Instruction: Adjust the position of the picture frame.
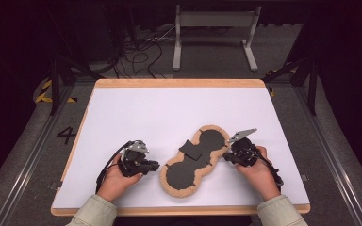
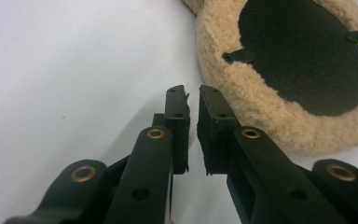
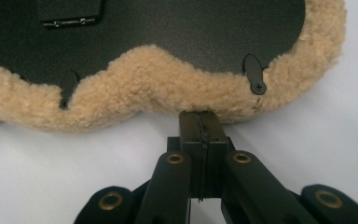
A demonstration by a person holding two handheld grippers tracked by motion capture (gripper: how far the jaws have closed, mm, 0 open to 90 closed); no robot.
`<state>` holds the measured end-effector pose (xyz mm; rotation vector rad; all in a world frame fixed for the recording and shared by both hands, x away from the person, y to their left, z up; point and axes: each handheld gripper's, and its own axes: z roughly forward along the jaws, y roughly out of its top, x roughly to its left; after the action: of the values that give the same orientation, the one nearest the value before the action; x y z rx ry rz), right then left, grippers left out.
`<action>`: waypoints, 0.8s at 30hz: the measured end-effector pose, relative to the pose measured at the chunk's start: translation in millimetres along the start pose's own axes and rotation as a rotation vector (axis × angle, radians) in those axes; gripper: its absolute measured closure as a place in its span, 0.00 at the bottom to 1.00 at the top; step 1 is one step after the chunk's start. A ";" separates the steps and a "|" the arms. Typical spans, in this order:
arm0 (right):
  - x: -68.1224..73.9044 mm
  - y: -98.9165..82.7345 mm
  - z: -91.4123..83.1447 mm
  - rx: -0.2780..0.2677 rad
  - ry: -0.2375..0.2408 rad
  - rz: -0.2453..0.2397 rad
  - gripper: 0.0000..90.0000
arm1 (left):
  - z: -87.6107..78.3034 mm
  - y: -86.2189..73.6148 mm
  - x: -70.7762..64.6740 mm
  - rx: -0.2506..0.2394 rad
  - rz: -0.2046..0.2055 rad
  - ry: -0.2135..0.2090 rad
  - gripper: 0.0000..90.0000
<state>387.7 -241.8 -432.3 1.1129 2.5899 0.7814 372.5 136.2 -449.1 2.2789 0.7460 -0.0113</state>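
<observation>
A peanut-shaped frame [image 1: 193, 160] lies face down near the table's front edge, its black back panel ringed by tan fleece. My left gripper [image 1: 155, 165] rests on the table just left of it, held in a hand. In the left gripper view that gripper [image 2: 193, 93] has its jaws a narrow gap apart with nothing between them, and the fleece rim [image 2: 261, 102] lies just beyond to the right. My right gripper [image 1: 226, 156] sits at the frame's right side. Seen from its own camera, the right gripper [image 3: 200, 116] is shut, its tips right at the fleece edge [image 3: 144, 88].
The white table top [image 1: 169, 108] has a wooden border [image 1: 179, 83]. Small black turn tabs [image 3: 254, 74] and a folded stand flap [image 1: 192, 149] sit on the frame's back. Beyond the table are a grey metal stand [image 1: 214, 33] and cables [image 1: 139, 56] on the floor.
</observation>
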 end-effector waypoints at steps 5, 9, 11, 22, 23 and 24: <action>-2.1 11.0 8.5 -0.013 -0.031 0.019 1.00 | -7.0 -7.7 -2.8 -0.005 -0.008 0.004 0.92; -3.7 23.8 19.3 -0.031 -0.058 0.018 1.00 | -12.6 -16.6 -5.5 -0.011 -0.027 0.009 0.91; -4.3 27.2 21.5 -0.032 -0.059 0.018 1.00 | -14.5 -19.1 -7.3 -0.007 -0.037 0.009 0.91; -9.2 47.8 44.8 -0.119 -0.041 0.066 1.00 | -26.4 -34.5 -15.2 -0.033 -0.063 0.025 0.91; -9.0 47.3 43.6 -0.121 -0.046 0.070 1.00 | -26.7 -34.0 -15.8 -0.030 -0.072 0.020 0.91; -9.0 46.4 41.5 -0.123 -0.052 0.067 1.00 | -26.0 -32.4 -15.0 -0.035 -0.061 0.021 0.91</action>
<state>438.4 -205.8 -441.6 1.1724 2.4379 0.9009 338.0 163.7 -447.4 2.2254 0.8208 -0.0030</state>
